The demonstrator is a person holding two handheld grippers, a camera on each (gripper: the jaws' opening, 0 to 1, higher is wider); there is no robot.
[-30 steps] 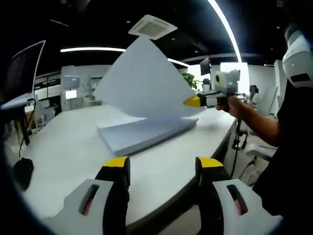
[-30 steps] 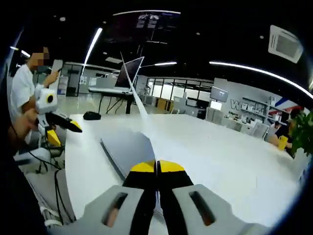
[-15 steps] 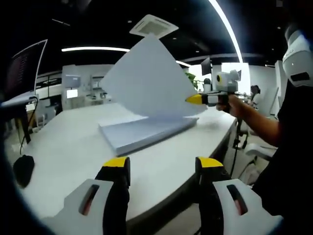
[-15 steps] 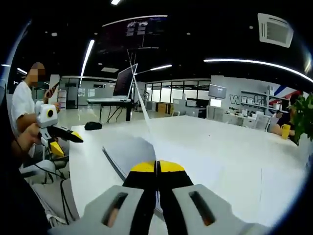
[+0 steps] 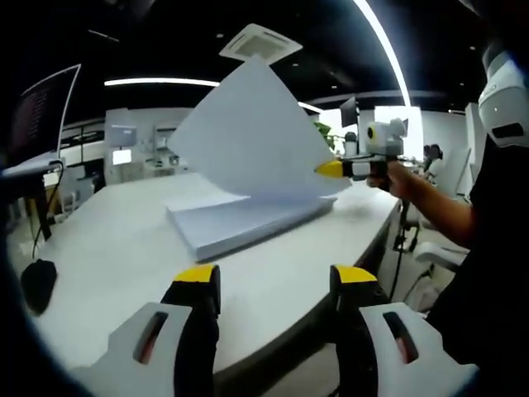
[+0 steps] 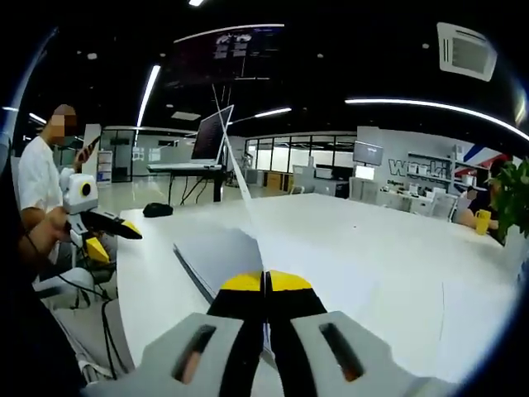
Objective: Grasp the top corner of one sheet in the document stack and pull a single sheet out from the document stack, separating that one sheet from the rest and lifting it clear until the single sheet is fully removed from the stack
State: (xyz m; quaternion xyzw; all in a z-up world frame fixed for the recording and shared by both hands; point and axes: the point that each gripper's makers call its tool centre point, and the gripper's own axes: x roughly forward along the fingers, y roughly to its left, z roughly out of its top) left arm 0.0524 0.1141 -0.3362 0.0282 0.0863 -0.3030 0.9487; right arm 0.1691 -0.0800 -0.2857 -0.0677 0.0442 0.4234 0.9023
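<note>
A thick stack of white paper (image 5: 248, 225) lies on the white table (image 5: 107, 248). One sheet (image 5: 248, 136) stands raised above the stack, held by its corner in my right gripper (image 5: 331, 169), which a hand holds at the right of the left gripper view. In the right gripper view that sheet (image 6: 240, 186) shows edge-on, rising from my shut right gripper (image 6: 265, 281), with the stack (image 6: 216, 256) below. My left gripper (image 5: 275, 277) hovers open near the table's front edge, well short of the stack; it also shows at the left of the right gripper view (image 6: 116, 231).
A black mouse-like object (image 5: 39, 284) lies on the table at the left. A monitor on a stand (image 6: 208, 136) sits beyond the table's far end. A person (image 6: 37, 178) sits at the left. Chairs and desks fill the background.
The raised sheet and both grippers have stayed almost still; the views shifted only slightly.
</note>
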